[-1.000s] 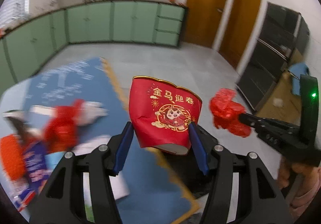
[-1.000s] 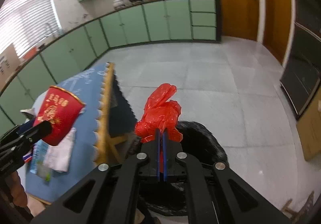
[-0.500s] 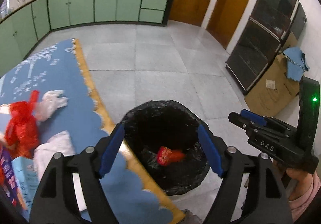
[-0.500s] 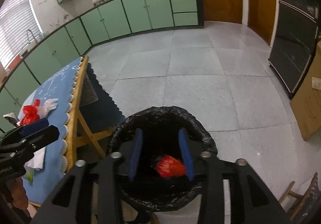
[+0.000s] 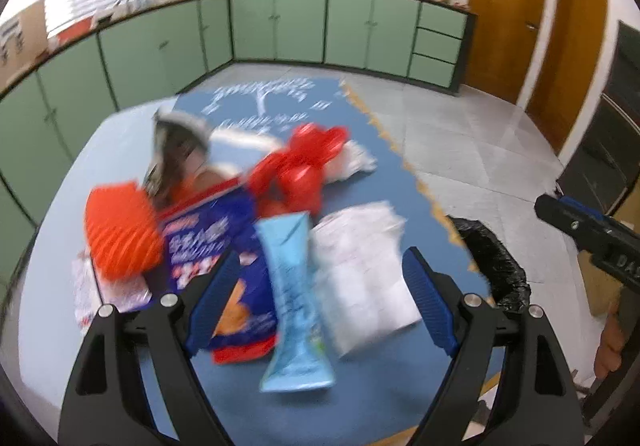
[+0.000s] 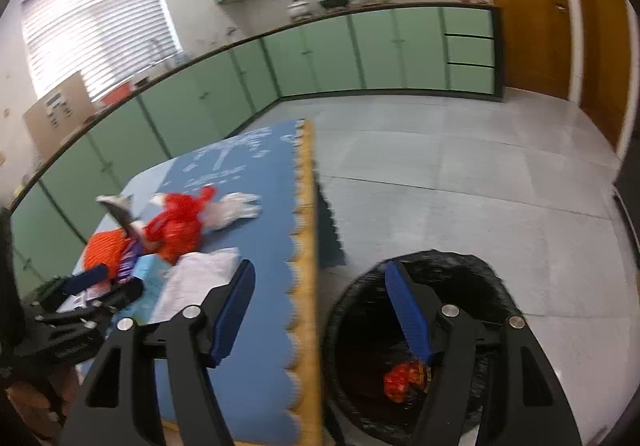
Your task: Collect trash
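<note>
My left gripper (image 5: 320, 302) is open and empty above a pile of trash on the blue table (image 5: 120, 142): a light blue tube (image 5: 294, 286), a white paper pack (image 5: 360, 266), a dark blue snack bag (image 5: 212, 242), an orange ribbed piece (image 5: 118, 230) and a red plastic bag (image 5: 304, 166). My right gripper (image 6: 320, 314) is open and empty over the table edge (image 6: 308, 246) and the black-lined trash bin (image 6: 492, 286). Red trash (image 6: 400, 386) lies in the bin. The bin rim also shows in the left wrist view (image 5: 496, 258).
Green cabinets (image 5: 280, 26) run along the far walls. Wooden doors (image 5: 504, 6) stand at the back right. A dark cabinet (image 5: 608, 150) is at the right. Grey tiled floor (image 6: 460, 174) lies beyond the table and bin.
Both grippers let their red trash fall into the bin and opened. They have since swung left from over the bin toward the table; the left one now faces the trash pile.
</note>
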Demonstrator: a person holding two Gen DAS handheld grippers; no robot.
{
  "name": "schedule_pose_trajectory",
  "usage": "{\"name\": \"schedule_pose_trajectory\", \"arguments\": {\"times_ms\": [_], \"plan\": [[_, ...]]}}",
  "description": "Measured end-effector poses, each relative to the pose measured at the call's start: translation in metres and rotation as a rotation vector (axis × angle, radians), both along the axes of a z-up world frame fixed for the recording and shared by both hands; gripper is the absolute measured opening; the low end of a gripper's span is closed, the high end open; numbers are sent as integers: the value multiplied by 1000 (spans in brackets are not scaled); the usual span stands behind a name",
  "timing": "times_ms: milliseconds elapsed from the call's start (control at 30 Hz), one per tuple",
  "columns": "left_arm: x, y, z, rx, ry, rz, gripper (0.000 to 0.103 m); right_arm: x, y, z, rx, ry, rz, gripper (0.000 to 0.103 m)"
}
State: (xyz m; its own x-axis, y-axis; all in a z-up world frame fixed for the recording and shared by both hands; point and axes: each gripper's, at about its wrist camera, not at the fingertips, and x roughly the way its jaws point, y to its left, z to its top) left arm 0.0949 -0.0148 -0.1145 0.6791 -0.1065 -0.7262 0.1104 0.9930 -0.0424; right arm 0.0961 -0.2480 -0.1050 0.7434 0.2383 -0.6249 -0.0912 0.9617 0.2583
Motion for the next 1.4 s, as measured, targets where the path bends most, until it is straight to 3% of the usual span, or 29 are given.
{"name": "schedule_pose_trajectory", "arguments": {"times_ms": [67,133,367,467,500,533,700,900,1100,1400], "plan": [[3,7,-4,-11,21,11,78,0,11,2,-3,-6,25,66],[7,12,-10,-28,49,14,67,-1,18,3,-16,-11,39,67],[14,20,-26,-65,97,6,51,0,29,-2,-16,11,60,67],[15,23,-29,-79,104,-1,33,2,35,-4,-20,18,78,66],[15,23,-29,-84,103,-5,21,2,38,-5,-21,19,86,66],[15,22,-29,-88,103,-10,15,2,41,-5,-25,18,94,66],[5,25,-20,-94,61,3,13,5,56,-7,-42,19,134,65],[-14,38,12,-110,-47,48,13,8,75,-10,-44,26,186,64],[-25,55,23,-124,-74,103,13,13,99,-14,-57,33,236,64],[-39,93,67,-212,-177,168,13,14,113,-15,-79,32,260,65]]}}
